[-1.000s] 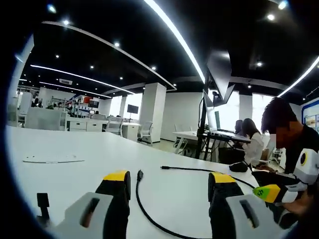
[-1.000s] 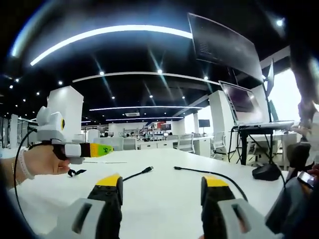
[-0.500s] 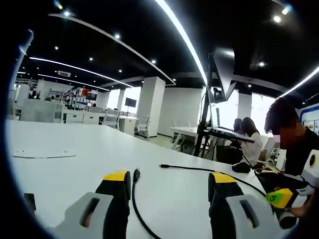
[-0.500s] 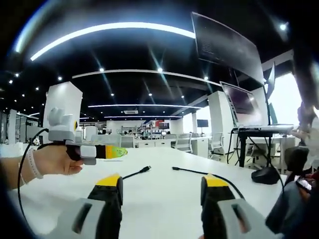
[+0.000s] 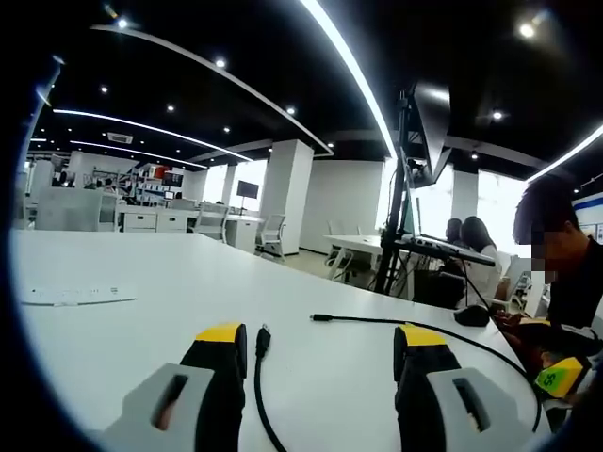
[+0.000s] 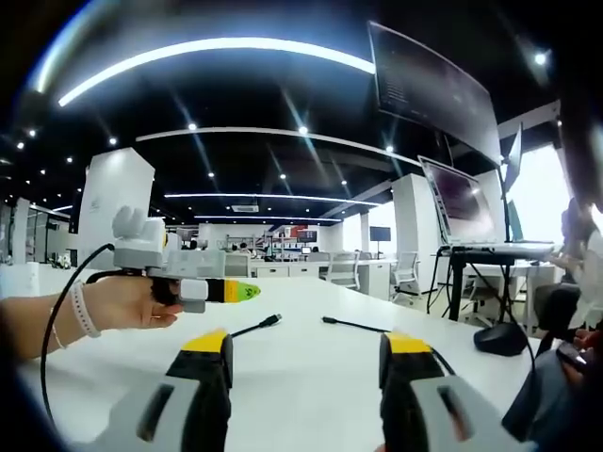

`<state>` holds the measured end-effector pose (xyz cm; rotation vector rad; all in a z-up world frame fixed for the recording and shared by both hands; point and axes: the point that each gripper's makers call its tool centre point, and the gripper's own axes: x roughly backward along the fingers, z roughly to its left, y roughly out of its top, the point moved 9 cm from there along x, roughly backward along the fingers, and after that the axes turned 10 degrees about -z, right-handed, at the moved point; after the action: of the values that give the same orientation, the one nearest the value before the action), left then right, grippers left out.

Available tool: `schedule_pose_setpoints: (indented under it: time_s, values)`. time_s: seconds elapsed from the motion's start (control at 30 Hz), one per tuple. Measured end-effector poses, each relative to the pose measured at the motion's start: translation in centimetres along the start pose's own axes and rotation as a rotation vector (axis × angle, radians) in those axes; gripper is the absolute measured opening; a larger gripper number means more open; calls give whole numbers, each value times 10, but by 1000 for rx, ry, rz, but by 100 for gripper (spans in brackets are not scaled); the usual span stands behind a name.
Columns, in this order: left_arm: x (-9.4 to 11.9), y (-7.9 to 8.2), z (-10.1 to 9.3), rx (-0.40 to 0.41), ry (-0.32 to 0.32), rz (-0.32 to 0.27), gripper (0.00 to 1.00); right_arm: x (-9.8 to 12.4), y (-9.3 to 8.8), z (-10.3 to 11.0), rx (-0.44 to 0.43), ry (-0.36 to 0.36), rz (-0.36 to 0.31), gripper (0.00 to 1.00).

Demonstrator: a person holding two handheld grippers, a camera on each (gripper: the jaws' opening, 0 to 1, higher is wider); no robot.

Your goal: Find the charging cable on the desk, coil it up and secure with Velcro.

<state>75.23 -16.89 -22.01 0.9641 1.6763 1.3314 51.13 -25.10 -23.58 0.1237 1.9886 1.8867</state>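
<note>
A black charging cable lies loose on the white desk (image 5: 141,311). In the left gripper view one plug end (image 5: 264,341) lies just right of my left jaw, and the other end (image 5: 320,318) trails right in a long arc. My left gripper (image 5: 320,353) is open, with the desk between its yellow-tipped jaws. The right gripper view shows both cable ends (image 6: 268,322) ahead of my open right gripper (image 6: 306,363). There the left gripper (image 6: 231,292), held in a hand, hovers left of the plugs. The right gripper's green-yellow tip (image 5: 563,377) peeks in at the lower right.
A flat white strip (image 5: 75,295) lies on the desk to the left. A black mouse (image 5: 471,315) sits past the cable's far side, beside a monitor stand (image 5: 396,254). A person (image 5: 565,273) sits at the right edge. A raised laptop (image 6: 462,202) stands right.
In the right gripper view the left gripper has moved right, nearer the cable ends. In the left gripper view the right gripper has slid toward the lower right corner. The cable lies unmoved.
</note>
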Motion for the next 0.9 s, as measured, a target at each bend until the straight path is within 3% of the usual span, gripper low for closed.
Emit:
schedule_pose_setpoints:
  time_s: [0.2,0.67,0.9]
  values:
    - [-15,-8,-2,-5,10,40,63,0,0,-6,-1,-15,-7,63]
    - [-35,-16,9,10,47,48,63,-1,-3,-13,3,-32,1,62]
    - [-42,-29,18,-32,87,86,62,-1,-3,-12,9,-24,-2,62]
